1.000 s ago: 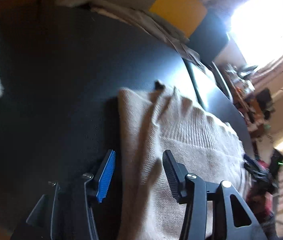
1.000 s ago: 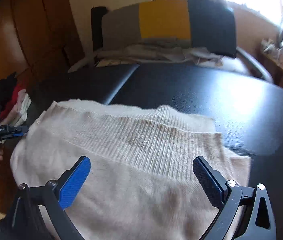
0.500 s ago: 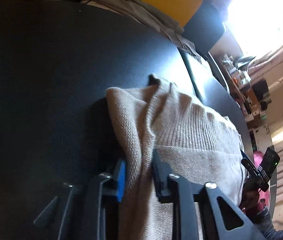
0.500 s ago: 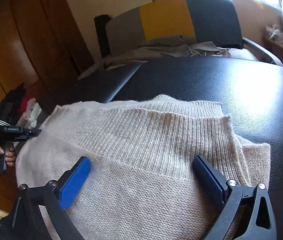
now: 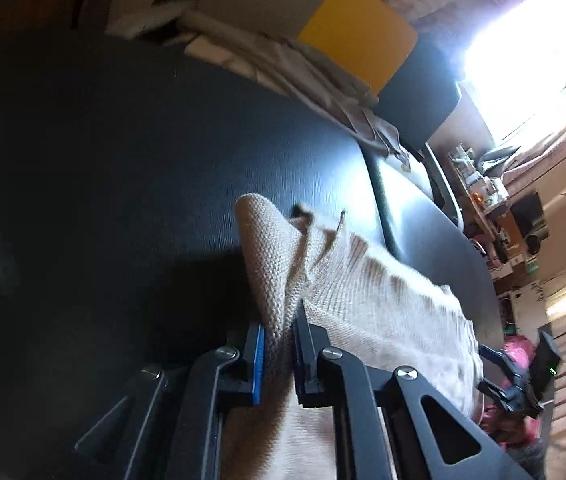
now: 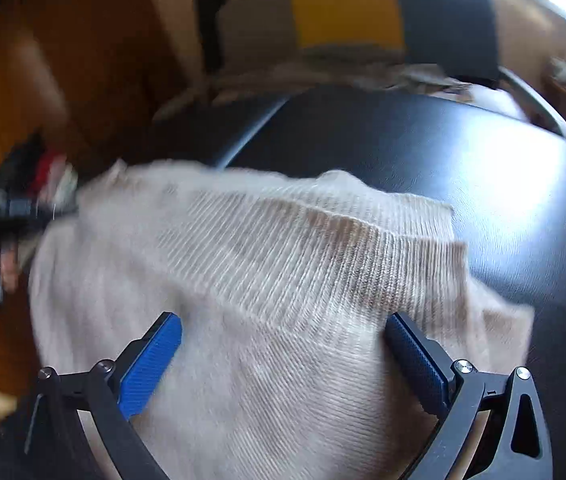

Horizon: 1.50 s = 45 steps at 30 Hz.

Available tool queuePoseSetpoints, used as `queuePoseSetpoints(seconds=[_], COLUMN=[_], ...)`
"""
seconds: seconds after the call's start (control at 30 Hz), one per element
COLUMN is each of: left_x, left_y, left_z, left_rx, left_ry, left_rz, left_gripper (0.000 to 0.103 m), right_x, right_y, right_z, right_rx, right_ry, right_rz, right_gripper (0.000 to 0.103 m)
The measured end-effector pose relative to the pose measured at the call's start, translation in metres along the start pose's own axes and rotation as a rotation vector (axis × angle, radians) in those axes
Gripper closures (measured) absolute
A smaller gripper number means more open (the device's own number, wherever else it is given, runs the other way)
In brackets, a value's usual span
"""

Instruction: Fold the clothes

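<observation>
Sweater [image 5: 367,292] edge now lifted — beige, ribbed

Black table [image 6: 463,168], grey/yellow/dk chair back [image 5: 355,48], bright window [image 5: 523,52].

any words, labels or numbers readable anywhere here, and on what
None can be read.
The beige sweater shows no tag or print.
Items on the cluttered shelf by the window are too small to read.
The left gripper and right gripper show no markings.
</observation>
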<state>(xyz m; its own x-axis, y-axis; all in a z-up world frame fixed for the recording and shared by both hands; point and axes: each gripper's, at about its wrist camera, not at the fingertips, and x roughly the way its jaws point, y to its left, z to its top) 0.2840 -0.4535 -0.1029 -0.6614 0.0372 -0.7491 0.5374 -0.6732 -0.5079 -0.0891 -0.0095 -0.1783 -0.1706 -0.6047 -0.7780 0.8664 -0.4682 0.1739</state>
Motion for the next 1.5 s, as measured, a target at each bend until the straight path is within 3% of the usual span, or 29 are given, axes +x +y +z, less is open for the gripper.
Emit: queuePoseSetpoints(seconds=[0.13, 0.3, 0.47, 0.5, 0.53, 0.77, 1.0, 1.37, 1.5], left_x=[-0.012, -0.035, -0.057, -0.057, -0.057, -0.07, -0.05, 0.051, 0.096], left_y=[-0.015, -0.033, -0.056, -0.066, -0.077, -0.143, -0.236, -0.32, -0.322], left_z=[0.029, 0.049, 0.049, 0.048, 0.047, 0.021, -0.003, -0.052, -0.073], left_rx=[0.042, 0.078, 0.075, 0.078, 0.08, 0.061, 0.123, 0.173, 0.165], left_ry=[-0.021, -0.032, -0.019, -0.015, -0.01, 0.003, 0.053, 0.255, 0.338], left_rz=[0.036, 0.051, -0.023, -0.044, -0.067, -0.277, -0.416, -0.434, -0.381], left_gripper=[0.093, 0.093, 0.093, 0.093, 0.093, 0.093, 0.093, 0.094, 0.094], right_x=[-0.033, -0.034, 0.018, 0.022, 0.024, 0.015, 0.004, -0.018, -0.027], right_y=[0.008, 0.023, 0.024, 0.024, 0.025, 0.014, 0.011, -0.001, -0.004], right_z=[0.015, 0.025, -0.006, -0.011, -0.015, -0.03, -0.047, -0.081, -0.092], right_rx=[-0.156, -0.283, -0.337, -0.349, -0.363, -0.237, -0.202, -0.13, -0.125], right_ry=[0.063, 0.15, 0.417, 0.412, 0.388, 0.24, 0.158, 0.024, -0.009], right_rz=[0.058, 0.169, 0.253, 0.265, 0.276, 0.286, 0.293, 0.323, 0.328], right_gripper=[0.009, 0.011, 0.013, 0.01, 0.0, 0.0, 0.0, 0.0, 0.0])
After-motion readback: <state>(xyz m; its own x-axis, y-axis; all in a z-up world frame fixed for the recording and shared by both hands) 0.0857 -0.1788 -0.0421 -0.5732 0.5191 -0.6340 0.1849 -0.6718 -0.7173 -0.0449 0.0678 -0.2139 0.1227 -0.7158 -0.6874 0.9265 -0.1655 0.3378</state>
